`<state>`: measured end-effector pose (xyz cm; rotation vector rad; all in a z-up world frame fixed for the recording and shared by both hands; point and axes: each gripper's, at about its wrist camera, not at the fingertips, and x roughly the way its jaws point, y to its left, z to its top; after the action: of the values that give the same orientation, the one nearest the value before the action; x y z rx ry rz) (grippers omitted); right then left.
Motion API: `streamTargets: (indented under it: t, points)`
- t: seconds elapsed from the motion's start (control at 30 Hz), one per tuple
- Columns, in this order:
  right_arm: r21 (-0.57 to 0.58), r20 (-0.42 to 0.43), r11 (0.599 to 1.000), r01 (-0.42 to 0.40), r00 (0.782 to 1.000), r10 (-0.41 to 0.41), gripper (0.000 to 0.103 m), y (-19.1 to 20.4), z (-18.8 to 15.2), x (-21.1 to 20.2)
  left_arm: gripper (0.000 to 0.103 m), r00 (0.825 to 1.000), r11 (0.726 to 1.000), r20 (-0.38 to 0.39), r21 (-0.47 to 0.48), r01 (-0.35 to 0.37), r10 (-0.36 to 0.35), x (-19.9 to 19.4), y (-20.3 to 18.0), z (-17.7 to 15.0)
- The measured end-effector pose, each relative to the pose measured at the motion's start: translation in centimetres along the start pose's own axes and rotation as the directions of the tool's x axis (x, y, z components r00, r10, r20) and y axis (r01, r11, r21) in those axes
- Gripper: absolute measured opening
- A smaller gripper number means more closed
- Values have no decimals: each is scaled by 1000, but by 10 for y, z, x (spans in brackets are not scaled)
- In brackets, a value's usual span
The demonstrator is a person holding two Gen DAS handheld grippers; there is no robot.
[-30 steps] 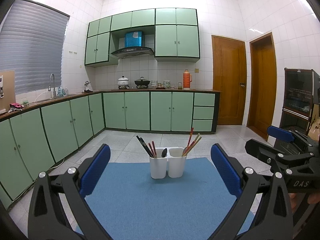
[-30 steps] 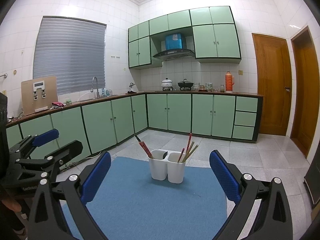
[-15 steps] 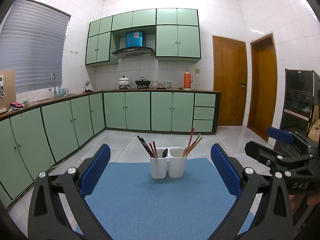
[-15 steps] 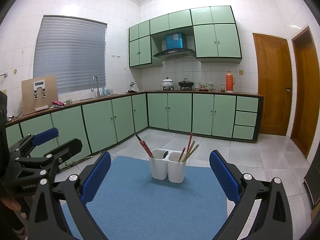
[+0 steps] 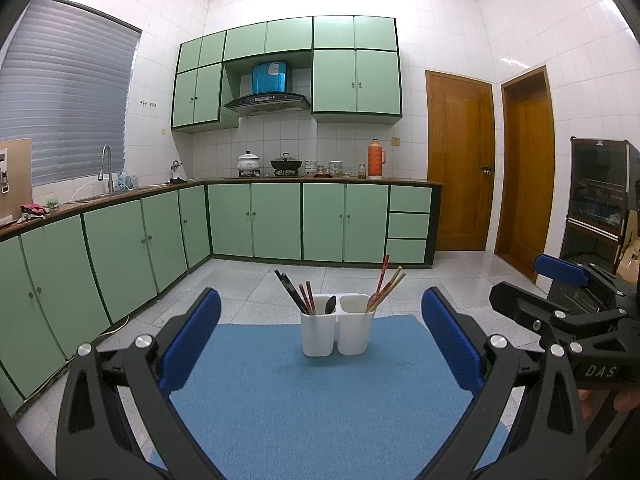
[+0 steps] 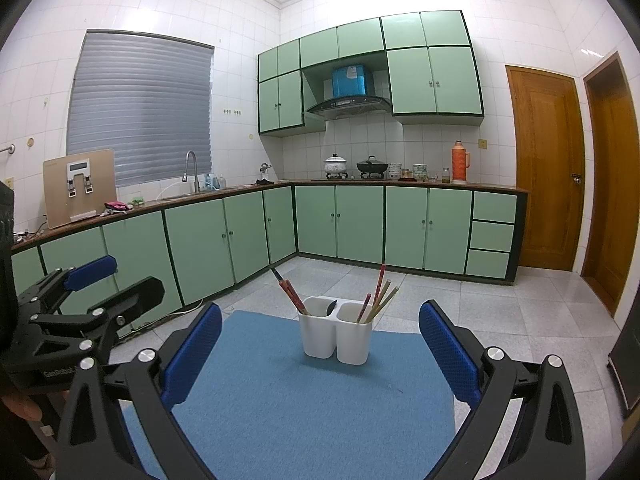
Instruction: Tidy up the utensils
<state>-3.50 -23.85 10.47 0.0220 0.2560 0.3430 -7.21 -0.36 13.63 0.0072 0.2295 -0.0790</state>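
A white two-compartment holder [image 5: 338, 330] [image 6: 336, 336] stands near the far edge of a blue mat [image 5: 320, 400] [image 6: 304, 396]. Its left cup holds dark and red chopsticks [image 5: 298, 296] [image 6: 292, 296] and a black spoon [image 5: 330, 305]. Its right cup holds red and pale wooden chopsticks [image 5: 386, 286] [image 6: 378, 296]. My left gripper [image 5: 320, 338] is open, well short of the holder, with nothing between its blue pads. My right gripper [image 6: 320, 346] is also open and empty, at about the same distance. Each gripper shows at the edge of the other's view.
The mat lies on a table above a tiled floor [image 5: 248, 280]. Green base cabinets [image 5: 276, 220] run along the left and back walls, with pots and a flask on the counter. Two wooden doors [image 5: 460, 160] stand at the right, and a dark cabinet [image 5: 596, 208] at the far right.
Both views have shifted only slightly; the holder sits a touch lower and nearer in them. Both grippers stay open and empty.
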Motion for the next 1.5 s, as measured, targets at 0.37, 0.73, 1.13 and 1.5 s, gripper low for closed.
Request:
streamTargets:
  t: [0.37, 0.73, 1.13, 1.5]
  points:
    - [0, -1, 1000, 1, 1000, -1, 97, 0, 1, 0, 97, 1000, 1000, -1, -1, 0, 0, -1, 0, 0]
    - [-1, -1, 1000, 1, 1000, -1, 97, 0, 1, 0, 97, 1000, 1000, -3, 0, 0, 0, 0, -1, 0]
    - [0, -3, 1000, 1, 1000, -1, 97, 0, 2, 0, 97, 1000, 1000, -3, -2, 3, -3, 0, -1, 0]
    - [1, -11, 1000, 0, 1000, 0, 97, 0, -14, 2, 97, 1000, 1000, -12, -7, -1, 1, 4, -3, -3]
